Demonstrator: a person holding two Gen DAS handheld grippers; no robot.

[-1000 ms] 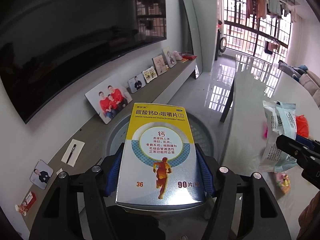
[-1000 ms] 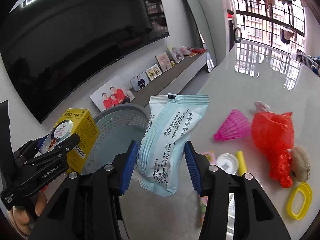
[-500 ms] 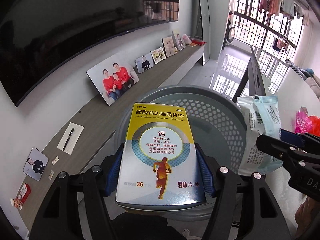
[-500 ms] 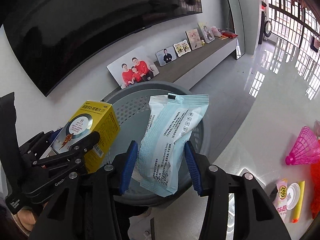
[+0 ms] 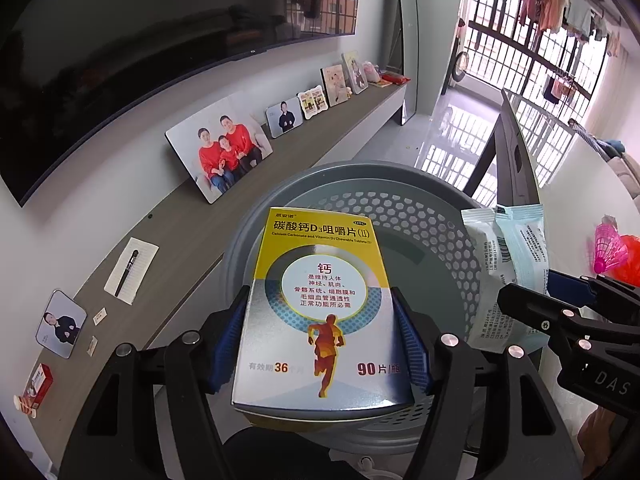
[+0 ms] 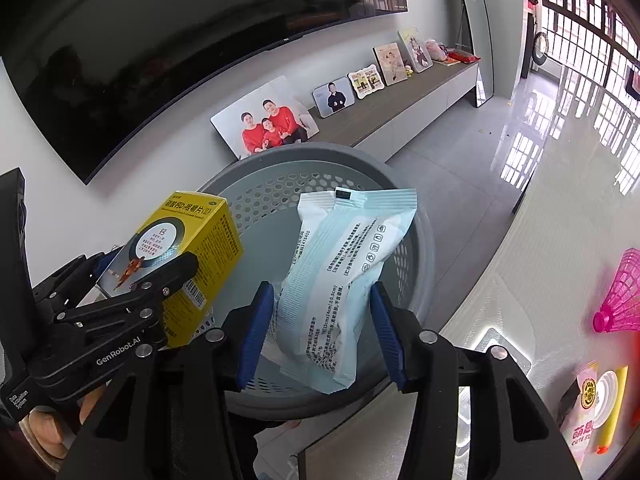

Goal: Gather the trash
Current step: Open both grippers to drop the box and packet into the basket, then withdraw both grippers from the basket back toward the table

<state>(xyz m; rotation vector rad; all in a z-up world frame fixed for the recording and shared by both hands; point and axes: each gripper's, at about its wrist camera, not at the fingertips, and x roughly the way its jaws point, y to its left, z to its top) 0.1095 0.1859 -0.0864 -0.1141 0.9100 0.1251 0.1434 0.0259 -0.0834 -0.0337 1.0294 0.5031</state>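
Note:
A grey perforated basket stands below both grippers. My left gripper is shut on a yellow and silver tablet box, held over the basket's near left side. My right gripper hangs over the basket's middle, and its jaws are opening. A pale blue and white sealed packet stands upright between the blue pads. A thin gap shows at the left pad, and the right pad lies against the packet.
The white table lies to the right, its edge beside the basket. On it are a pink shuttlecock, a red bag and small wrappers. A wall shelf with photo frames runs behind the basket.
Both grippers moved down and across from beside the table until they hung over the basket. The right jaws have widened a little around the packet; the left grip on the box is unchanged.

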